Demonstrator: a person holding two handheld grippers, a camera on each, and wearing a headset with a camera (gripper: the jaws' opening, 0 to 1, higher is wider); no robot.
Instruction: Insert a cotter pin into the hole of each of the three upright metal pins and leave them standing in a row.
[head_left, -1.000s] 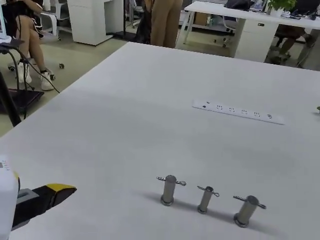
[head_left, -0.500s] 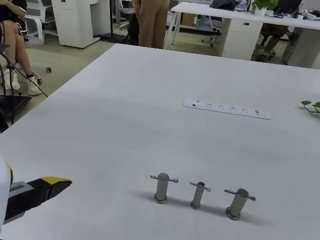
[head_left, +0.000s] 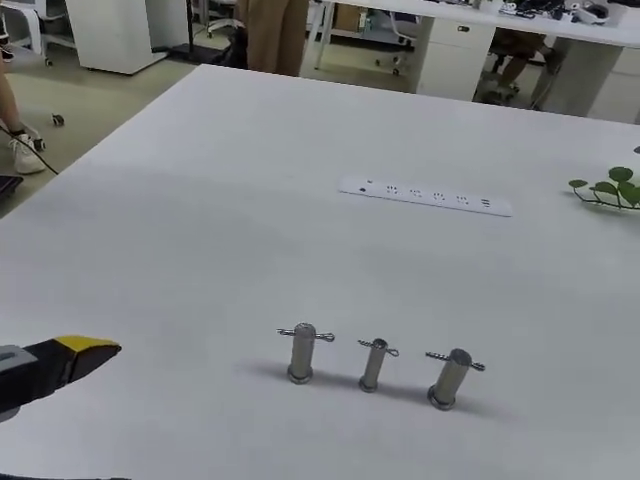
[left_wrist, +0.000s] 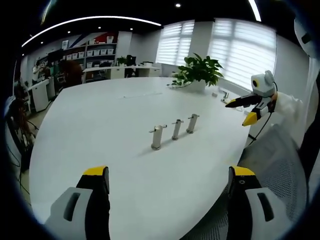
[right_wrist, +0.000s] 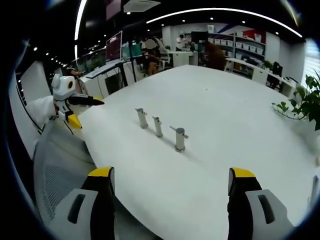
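Three upright metal pins stand in a row on the white table: the left pin (head_left: 301, 352), the middle pin (head_left: 373, 363) and the right pin (head_left: 449, 377). Each has a cotter pin crosswise through its top. My left gripper (head_left: 85, 355) pokes in at the lower left, well away from the row. In the left gripper view my left gripper (left_wrist: 168, 172) is open and holds nothing, with the row (left_wrist: 176, 129) ahead and the right gripper (left_wrist: 240, 111) off to the right. My right gripper (right_wrist: 171, 173) is open too, facing the row (right_wrist: 158, 126).
A white power strip (head_left: 425, 196) lies on the table (head_left: 200, 230) beyond the pins. A green plant sprig (head_left: 608, 190) sits at the far right and a potted plant (left_wrist: 197, 72) stands at the table's far side. Desks, chairs and people are past the far edge.
The head camera has tipped down and shifted, so the whole picture moved. The three pins stand as before. Less of the left gripper shows at the lower left.
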